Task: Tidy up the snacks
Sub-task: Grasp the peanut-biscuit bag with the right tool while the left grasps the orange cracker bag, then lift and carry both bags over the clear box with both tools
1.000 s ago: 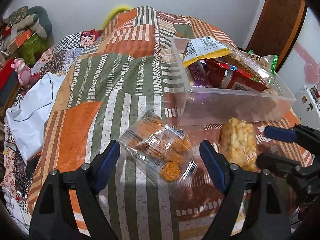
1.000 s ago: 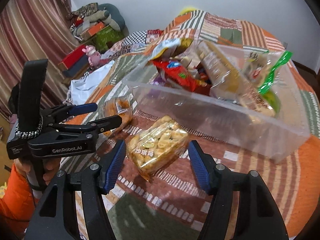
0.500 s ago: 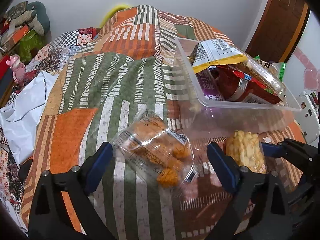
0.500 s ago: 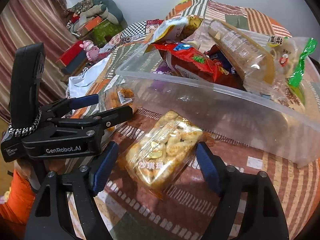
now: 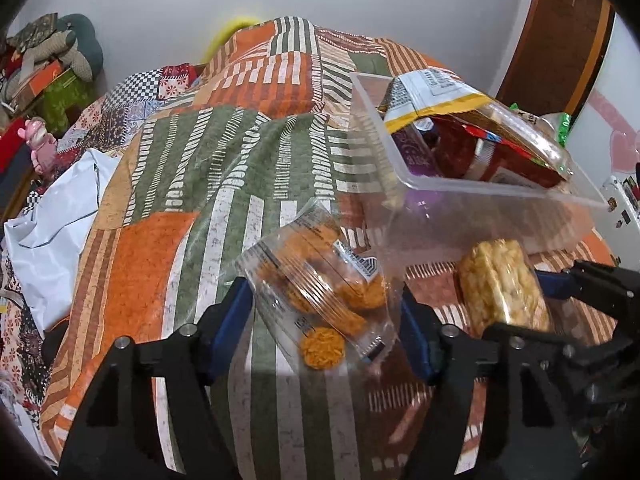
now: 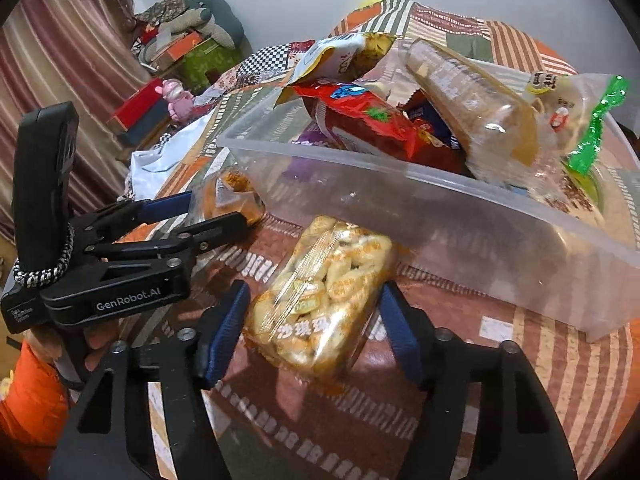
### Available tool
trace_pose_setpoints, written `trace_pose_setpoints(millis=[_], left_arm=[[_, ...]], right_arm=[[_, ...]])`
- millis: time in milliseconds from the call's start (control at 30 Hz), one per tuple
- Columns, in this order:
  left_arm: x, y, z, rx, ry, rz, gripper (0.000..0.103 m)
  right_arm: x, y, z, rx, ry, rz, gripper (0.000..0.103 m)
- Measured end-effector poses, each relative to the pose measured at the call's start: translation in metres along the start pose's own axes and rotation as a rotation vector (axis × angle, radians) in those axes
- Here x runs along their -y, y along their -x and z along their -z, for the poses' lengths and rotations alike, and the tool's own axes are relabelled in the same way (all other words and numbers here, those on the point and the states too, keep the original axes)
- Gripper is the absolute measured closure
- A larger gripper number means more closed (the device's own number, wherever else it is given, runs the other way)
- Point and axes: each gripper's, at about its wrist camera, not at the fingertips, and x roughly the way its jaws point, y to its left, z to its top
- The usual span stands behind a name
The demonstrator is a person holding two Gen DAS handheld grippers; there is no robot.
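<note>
A clear pack of orange round crackers [image 5: 320, 292] lies on the patchwork bedspread between the fingers of my left gripper [image 5: 326, 328], which is open around it. A clear pack of yellow puffed snack [image 6: 324, 316] lies between the fingers of my right gripper [image 6: 316, 332], open around it too. The same yellow pack [image 5: 500, 284] shows in the left wrist view beside the right gripper [image 5: 576, 300]. A clear plastic bin [image 6: 440, 216] holding several snack bags stands just behind both packs. The left gripper [image 6: 208, 216] and the orange pack [image 6: 232, 196] show in the right wrist view.
The bin [image 5: 472, 188] is piled above its rim with a yellow-white bag [image 5: 432, 96], a red bag [image 6: 360, 116] and a clear tube pack [image 6: 472, 100]. A white plastic sheet [image 5: 52, 228] lies at the bed's left edge. Boxes and a pink toy [image 5: 40, 148] sit beyond it.
Both grippers have moved forward and down, so each pack now sits between its gripper's fingers. The fingers have narrowed around the packs. The bin looks closer.
</note>
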Motion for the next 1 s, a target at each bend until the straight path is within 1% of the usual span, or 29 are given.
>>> trace_pose_setpoints(millis=[67, 133, 200, 267, 333, 433, 500, 700, 867, 1000], left_arm=[[0.0, 0.005, 0.004, 0.002, 0.003, 0.0, 0.039], [0.0, 0.011, 0.008, 0.006, 0.008, 0.007, 0.039], [-0.002, 0.019, 0.013, 0.011, 0.02, 0.011, 0.04], [-0.003, 0.025, 0.019, 0.013, 0.034, 0.008, 0.04], [-0.003, 0.031, 0.026, 0.017, 0.047, 0.007, 0.04], [-0.001, 0.04, 0.034, 0.027, 0.058, 0.004, 0.04], [0.0, 0.045, 0.039, 0.029, 0.067, 0.016, 0.04], [0.004, 0.052, 0.044, 0.03, 0.069, 0.017, 0.04], [0.007, 0.054, 0.044, 0.033, 0.069, 0.029, 0.04], [0.01, 0.058, 0.041, 0.045, 0.064, 0.035, 0.04]], right_arm=[[0.0, 0.004, 0.002, 0.0, 0.015, 0.011, 0.047], [0.001, 0.007, 0.005, 0.0, 0.031, 0.024, 0.048], [0.002, 0.013, 0.01, 0.0, 0.043, 0.037, 0.052], [0.005, 0.017, 0.011, -0.001, 0.035, 0.043, 0.052], [0.006, 0.019, 0.011, -0.002, 0.025, 0.046, 0.052], [0.004, 0.016, 0.006, -0.01, 0.017, 0.051, 0.05], [0.001, 0.011, 0.002, -0.014, 0.017, 0.054, 0.049], [-0.003, -0.001, -0.006, -0.018, 0.022, 0.081, 0.044], [0.001, -0.009, -0.008, -0.021, 0.009, 0.071, 0.044], [0.004, -0.008, -0.005, -0.017, -0.013, 0.05, 0.05]])
